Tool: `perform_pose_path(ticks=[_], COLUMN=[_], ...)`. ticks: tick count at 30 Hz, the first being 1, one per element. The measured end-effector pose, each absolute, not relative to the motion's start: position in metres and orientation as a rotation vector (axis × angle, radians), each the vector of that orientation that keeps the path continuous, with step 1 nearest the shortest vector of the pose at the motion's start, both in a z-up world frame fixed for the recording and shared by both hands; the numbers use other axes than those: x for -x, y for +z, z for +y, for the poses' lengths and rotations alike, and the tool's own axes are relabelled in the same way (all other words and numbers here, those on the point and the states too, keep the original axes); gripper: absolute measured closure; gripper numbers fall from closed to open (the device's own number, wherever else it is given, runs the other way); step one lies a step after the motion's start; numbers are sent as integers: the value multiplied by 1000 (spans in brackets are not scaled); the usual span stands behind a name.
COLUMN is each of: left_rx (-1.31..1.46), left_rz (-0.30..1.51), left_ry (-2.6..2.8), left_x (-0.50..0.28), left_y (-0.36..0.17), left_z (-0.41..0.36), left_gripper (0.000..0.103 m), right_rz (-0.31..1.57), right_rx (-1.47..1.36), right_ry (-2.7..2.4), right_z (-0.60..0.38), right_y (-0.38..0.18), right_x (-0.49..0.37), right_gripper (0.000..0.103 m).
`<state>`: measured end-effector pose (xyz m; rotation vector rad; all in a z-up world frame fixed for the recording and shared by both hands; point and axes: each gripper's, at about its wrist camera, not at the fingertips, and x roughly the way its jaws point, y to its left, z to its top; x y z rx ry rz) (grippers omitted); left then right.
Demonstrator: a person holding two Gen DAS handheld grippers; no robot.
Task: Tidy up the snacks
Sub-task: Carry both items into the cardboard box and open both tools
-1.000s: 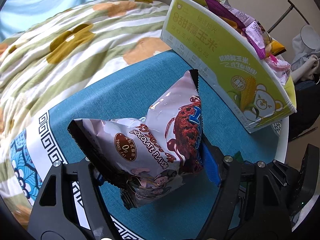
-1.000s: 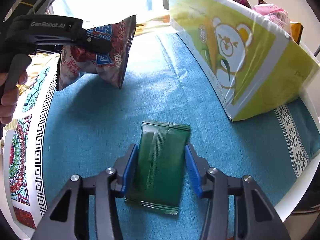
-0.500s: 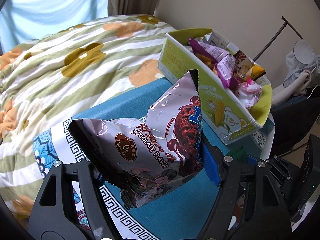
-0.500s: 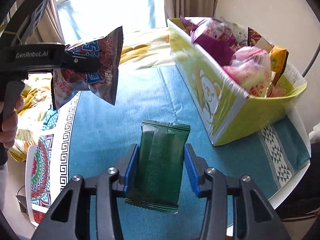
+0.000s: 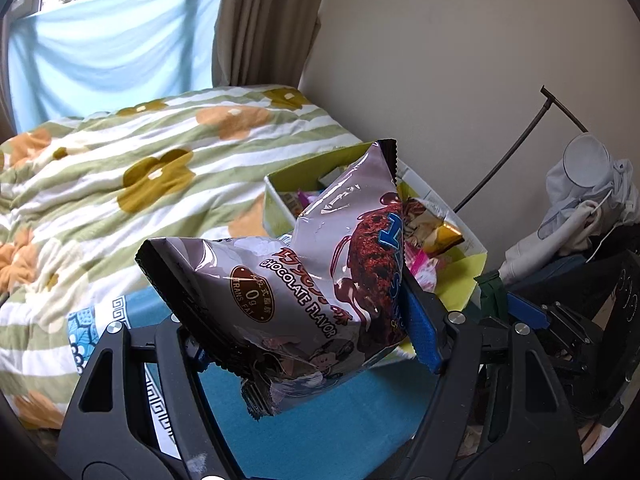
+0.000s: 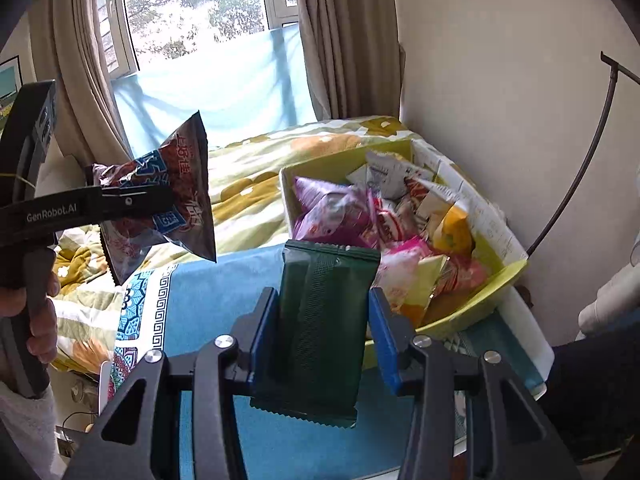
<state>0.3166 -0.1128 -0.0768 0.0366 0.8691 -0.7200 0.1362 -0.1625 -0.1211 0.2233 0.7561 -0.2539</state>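
My left gripper (image 5: 308, 344) is shut on a grey-brown chocolate snack bag (image 5: 304, 276) and holds it in the air above the table; the bag also shows in the right wrist view (image 6: 168, 200), up at the left. My right gripper (image 6: 320, 340) is shut on a dark green packet (image 6: 320, 320), lifted off the table. A yellow-green cardboard box (image 6: 492, 284) full of several snack packets stands at the back right of the table, beyond both grippers; it also shows in the left wrist view (image 5: 276, 200), partly hidden by the bag.
The table has a teal cloth (image 6: 208, 296) with a patterned border. A bed with a green-striped flowered quilt (image 5: 120, 168) lies behind it. A wall, curtains (image 6: 344, 40) and a window are at the back. Clothes are piled at the right (image 5: 588, 208).
Both grippers have risen well above the table with their packets. The box, seen from the side before, is now seen from above with its contents showing.
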Motion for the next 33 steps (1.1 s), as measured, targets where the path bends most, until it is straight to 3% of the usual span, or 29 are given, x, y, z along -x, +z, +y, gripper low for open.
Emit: perform_pose_path(ticks=[14,16,17,18,33], left_rx=[84,93,95,96,60], left_rz=[901,908,910,907,914], left_ry=[-473,-414,-389,-367,-261], left_x=[-341,-346,-347,-344,-290], left_y=[-86,-91,-93,-93,-99], left_z=[-288,-303,-308,-312,-256], left_gripper=[30,23,9,1,0], right_rz=[696,706,713,719,757], right_rx=[-132,-126,-124,-125,-135], right_ry=[-81,-56,-45,-34,96], right_z=[-328,-343,-350,-356,-372], right_y=[-86,-88,-90,-92,-100], right_x=[-164,-171,-176,-178,-201], right_gripper=[61,61,61,61,61])
